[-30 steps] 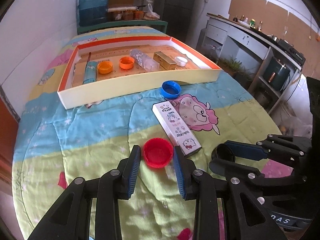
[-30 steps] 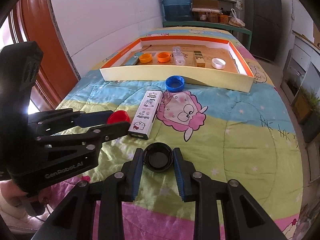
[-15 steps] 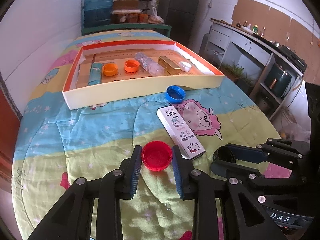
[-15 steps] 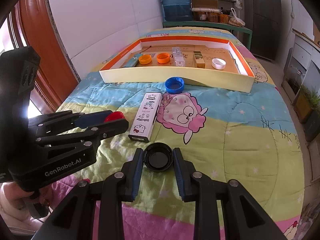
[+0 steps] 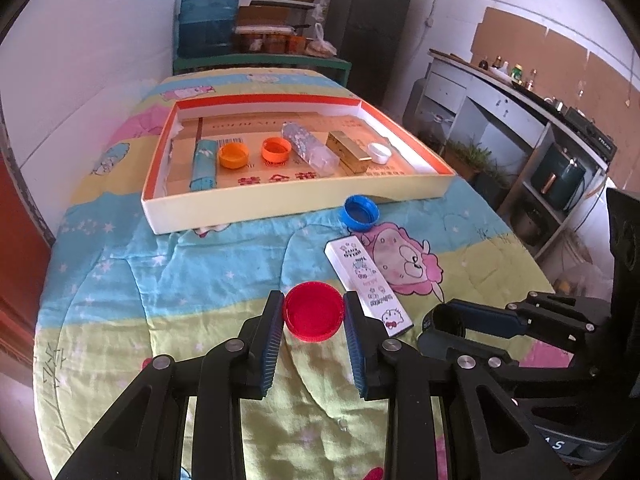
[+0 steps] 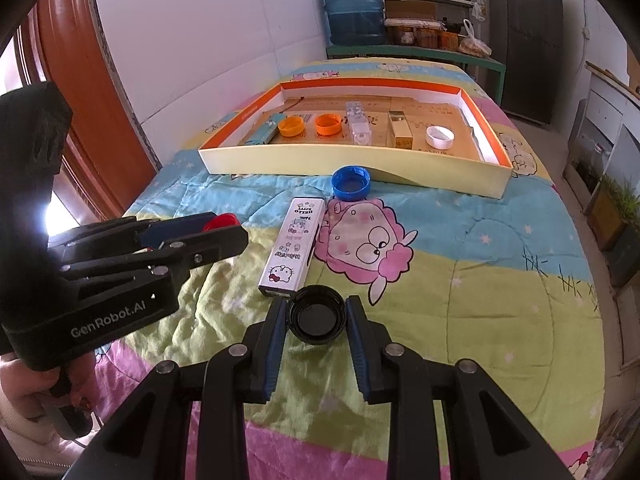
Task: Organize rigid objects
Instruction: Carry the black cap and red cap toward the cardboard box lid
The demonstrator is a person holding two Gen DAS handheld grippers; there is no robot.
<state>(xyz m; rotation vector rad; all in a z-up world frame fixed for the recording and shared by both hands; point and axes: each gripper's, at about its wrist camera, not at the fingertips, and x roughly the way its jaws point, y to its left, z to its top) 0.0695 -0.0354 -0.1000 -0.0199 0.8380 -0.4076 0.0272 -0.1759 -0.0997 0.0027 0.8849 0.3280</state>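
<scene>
My left gripper (image 5: 313, 318) is shut on a red bottle cap (image 5: 313, 317) and holds it above the quilt. My right gripper (image 6: 317, 316) is shut on a black bottle cap (image 6: 317, 315), also lifted. A blue cap (image 5: 361, 211) and a white Hello Kitty box (image 5: 367, 281) lie on the quilt between the grippers and the tray. The shallow tray (image 5: 280, 198) with orange rim holds two orange caps (image 5: 233, 155), a teal tube, a clear box, a gold box (image 5: 347, 151) and a white cap (image 5: 379, 152).
The quilt-covered table (image 5: 160, 280) drops off at right, toward a counter and shelves. A wall runs along the left. A water jug (image 5: 208, 20) and a shelf stand behind the tray. A red door (image 6: 80, 100) is on the left in the right wrist view.
Both grippers closed on their caps and lifted them off the quilt. The tray and loose items appear lower and farther as the cameras rose.
</scene>
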